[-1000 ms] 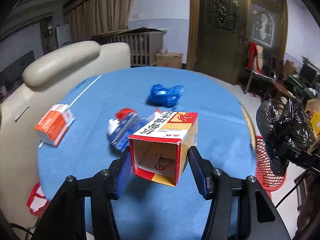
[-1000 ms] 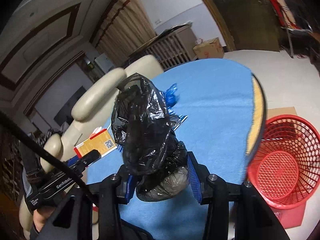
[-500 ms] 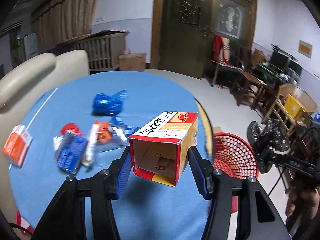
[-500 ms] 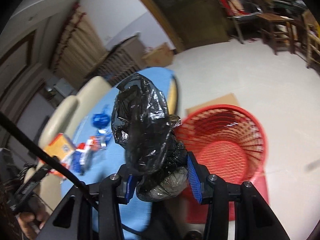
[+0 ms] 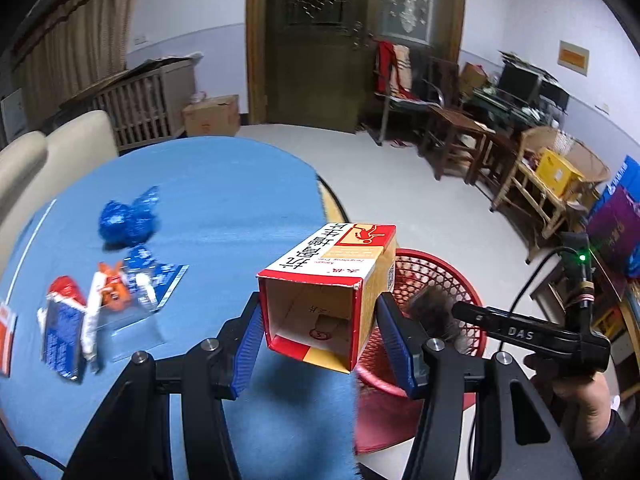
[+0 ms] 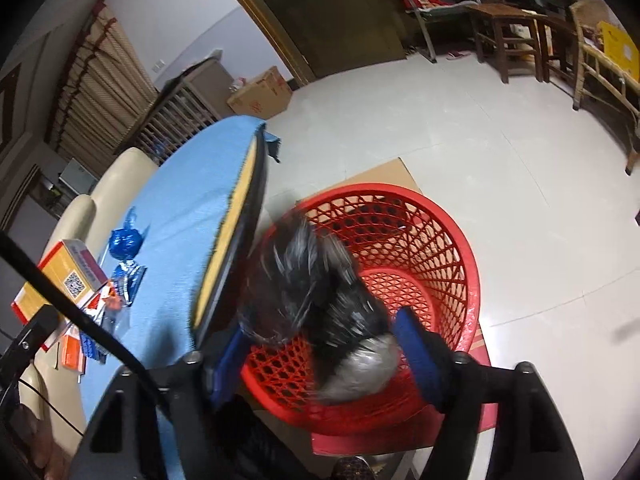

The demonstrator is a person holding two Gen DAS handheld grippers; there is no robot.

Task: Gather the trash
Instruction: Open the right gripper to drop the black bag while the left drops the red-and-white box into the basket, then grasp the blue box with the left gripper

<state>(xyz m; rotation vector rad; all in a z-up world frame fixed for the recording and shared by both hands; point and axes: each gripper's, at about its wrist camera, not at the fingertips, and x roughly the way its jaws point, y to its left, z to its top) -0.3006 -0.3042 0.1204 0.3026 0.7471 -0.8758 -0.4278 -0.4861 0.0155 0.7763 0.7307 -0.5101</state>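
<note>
My left gripper [image 5: 320,322] is shut on an open-ended red, yellow and white carton [image 5: 332,280], held over the blue table's edge [image 5: 324,200] near the red mesh basket [image 5: 440,272]. In the right wrist view my right gripper [image 6: 320,352] hangs over the basket [image 6: 440,240] with its jaws opening. A motion-blurred black plastic bag [image 6: 316,304] lies between them, loose from the blue pads. The same bag [image 5: 432,312] shows in the left wrist view. A crumpled blue wrapper [image 5: 128,220] and mixed wrappers [image 5: 108,292] lie on the table.
The basket stands on a cardboard sheet [image 6: 376,176] on the pale floor beside the table. A cream armchair [image 5: 52,152] stands behind the table. Wooden chairs [image 5: 456,132] and cluttered furniture line the far right wall. A person's hand [image 5: 580,392] holds the right gripper.
Both views swung from the table toward the basket. The right jaws went from shut on the black bag to apart, and the bag dropped lower. The left still holds the carton.
</note>
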